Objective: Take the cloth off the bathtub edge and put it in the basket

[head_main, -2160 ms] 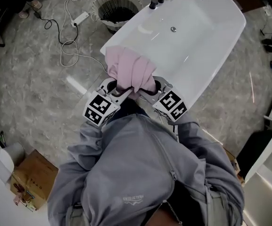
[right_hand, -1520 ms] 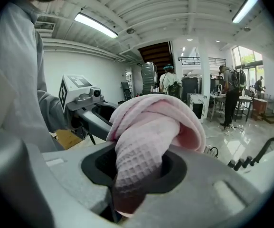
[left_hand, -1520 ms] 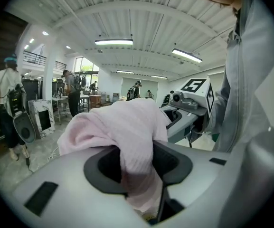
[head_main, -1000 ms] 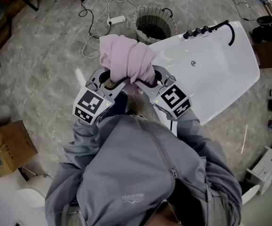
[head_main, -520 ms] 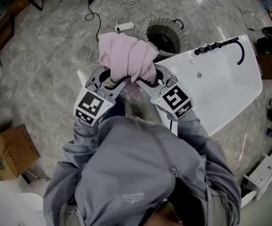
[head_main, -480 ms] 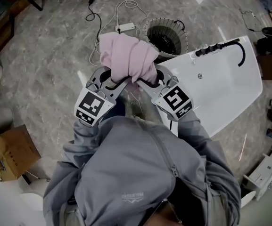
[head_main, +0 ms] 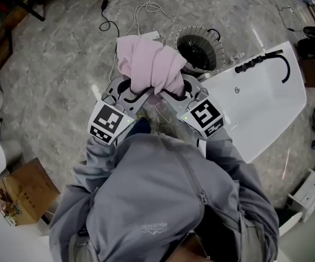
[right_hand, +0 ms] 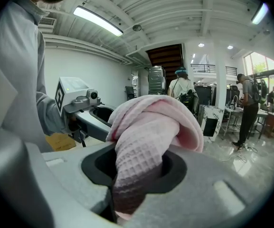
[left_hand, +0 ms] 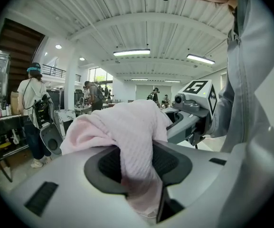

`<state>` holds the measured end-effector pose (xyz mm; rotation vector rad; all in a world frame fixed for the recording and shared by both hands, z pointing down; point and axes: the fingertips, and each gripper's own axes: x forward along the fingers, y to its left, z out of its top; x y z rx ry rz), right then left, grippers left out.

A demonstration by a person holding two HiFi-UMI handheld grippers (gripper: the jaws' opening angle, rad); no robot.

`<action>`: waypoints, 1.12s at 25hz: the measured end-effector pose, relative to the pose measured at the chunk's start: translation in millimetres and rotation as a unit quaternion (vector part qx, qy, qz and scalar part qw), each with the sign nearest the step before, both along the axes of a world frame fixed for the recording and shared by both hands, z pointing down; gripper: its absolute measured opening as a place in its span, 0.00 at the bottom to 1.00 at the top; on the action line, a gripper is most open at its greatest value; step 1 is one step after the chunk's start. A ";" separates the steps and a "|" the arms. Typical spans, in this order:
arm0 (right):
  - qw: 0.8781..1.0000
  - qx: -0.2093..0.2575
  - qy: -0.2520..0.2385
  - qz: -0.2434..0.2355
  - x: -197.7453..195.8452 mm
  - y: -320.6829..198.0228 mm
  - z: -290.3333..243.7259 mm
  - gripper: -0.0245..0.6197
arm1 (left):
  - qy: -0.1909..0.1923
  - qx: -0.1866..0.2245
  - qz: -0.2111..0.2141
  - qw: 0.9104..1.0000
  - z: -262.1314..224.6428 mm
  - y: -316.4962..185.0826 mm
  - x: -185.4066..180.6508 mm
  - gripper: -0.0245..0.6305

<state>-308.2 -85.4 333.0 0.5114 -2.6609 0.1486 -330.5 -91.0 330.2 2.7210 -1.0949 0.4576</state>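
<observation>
A bunched pink waffle cloth (head_main: 149, 64) is held up over the floor, clamped from both sides. My left gripper (head_main: 134, 94) is shut on its left part, and the cloth (left_hand: 127, 141) fills the jaws in the left gripper view. My right gripper (head_main: 167, 94) is shut on its right part, the cloth (right_hand: 146, 151) squeezed between its jaws. The round wire basket (head_main: 200, 49) stands on the floor just right of and beyond the cloth, dark inside. The white bathtub (head_main: 261, 102) lies to the right, with black taps (head_main: 255, 61) on its rim.
A white power strip (head_main: 149, 35) with cables (head_main: 141, 12) lies on the marble floor beyond the cloth. A cardboard box (head_main: 21, 198) sits at lower left. People (left_hand: 32, 113) stand in the room's background.
Both grippers have carried the cloth away from the bathtub toward the basket. The basket has come closer to the cloth, and the tub has slid to the right of the view.
</observation>
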 end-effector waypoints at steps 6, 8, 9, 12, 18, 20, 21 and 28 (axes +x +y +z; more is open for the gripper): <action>1.000 -0.004 0.003 0.022 -20.1 -23.3 7.1 0.25 | -0.001 -0.004 0.023 1.000 5.4 -23.7 -21.2 0.27; 1.000 -0.007 0.004 0.029 -22.4 -30.0 8.3 0.25 | 0.000 -0.007 0.031 0.999 6.5 -30.5 -23.6 0.27; 0.999 -0.008 0.005 0.032 -22.7 -32.9 8.6 0.25 | 0.001 -0.008 0.035 0.999 6.6 -33.6 -23.9 0.27; 0.999 -0.013 0.005 0.042 -19.8 -40.7 8.2 0.25 | 0.005 -0.009 0.047 0.999 7.2 -42.8 -19.9 0.27; 0.998 -0.009 0.008 0.067 -6.1 -69.5 9.9 0.25 | 0.009 -0.008 0.072 0.997 8.6 -72.4 -6.4 0.27; 0.997 -0.008 0.005 0.077 -1.1 -82.2 10.3 0.25 | 0.008 -0.008 0.083 0.996 9.5 -85.8 -0.7 0.27; 0.996 -0.007 0.004 0.084 2.7 -89.4 11.0 0.25 | 0.007 -0.007 0.089 0.996 10.0 -93.4 3.1 0.27; 0.988 -0.004 -0.005 0.152 46.6 -158.7 16.8 0.25 | -0.003 -0.003 0.152 0.988 15.5 -165.4 49.0 0.27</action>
